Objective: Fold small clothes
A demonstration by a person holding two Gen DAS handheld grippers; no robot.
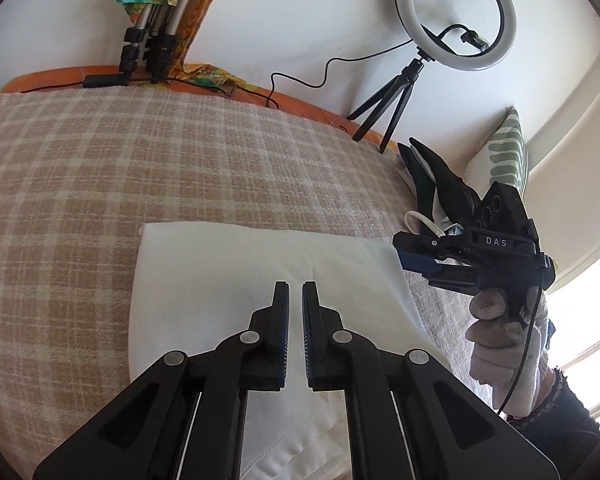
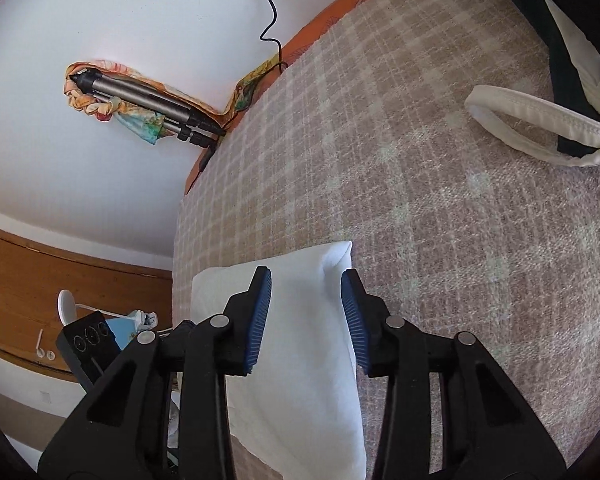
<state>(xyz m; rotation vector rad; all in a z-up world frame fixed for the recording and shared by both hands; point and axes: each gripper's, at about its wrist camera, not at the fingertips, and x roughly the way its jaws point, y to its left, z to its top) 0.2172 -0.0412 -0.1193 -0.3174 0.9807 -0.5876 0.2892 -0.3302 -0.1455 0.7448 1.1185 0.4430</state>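
- We see the white folded cloth (image 1: 268, 264) lying flat on the checked blanket (image 1: 100, 168), at six o'clock in both wrist views
- We judge it light, soft and floppy; a corner or hemmed edge is where we'd pinch
- Our left gripper (image 1: 295, 292) is clenched, nothing between the pads, poised over the cloth
- Our right gripper (image 2: 306, 286) stands partly released, empty, above the cloth's twelve o'clock edge

We see white walls (image 1: 300, 20), plaid-covered bed (image 1: 140, 160) — ring light (image 1: 456, 12) on tripod, wood panelling (image 2: 60, 264), bright window (image 1: 588, 320) at right.
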